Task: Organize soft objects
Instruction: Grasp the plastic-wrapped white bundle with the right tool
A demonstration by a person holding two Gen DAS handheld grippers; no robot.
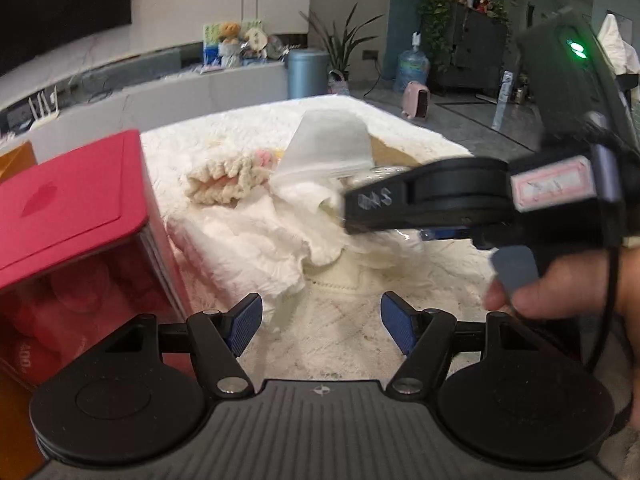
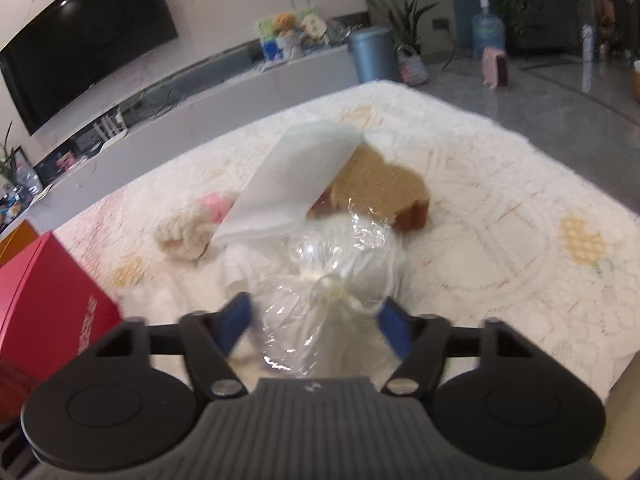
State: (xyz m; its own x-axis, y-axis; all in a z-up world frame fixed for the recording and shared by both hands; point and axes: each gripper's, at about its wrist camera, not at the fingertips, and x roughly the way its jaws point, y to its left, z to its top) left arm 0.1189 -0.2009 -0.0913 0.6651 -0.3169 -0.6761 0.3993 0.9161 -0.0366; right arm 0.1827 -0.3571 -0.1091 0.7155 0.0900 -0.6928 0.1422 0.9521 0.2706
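While the left gripper (image 1: 322,326) stands wide with nothing between its 2 blue pads (image 1: 246,320), the right gripper (image 2: 316,326) has the tied clear bag (image 2: 332,264) between its fingers; contact is blurred and cannot be confirmed. Pile of soft goods sits mid-rug (image 2: 500,216): white cloth (image 1: 248,248), knitted item (image 1: 224,180), brown sponge (image 2: 384,184). Red box (image 1: 72,208) stands at the rug's left edge.
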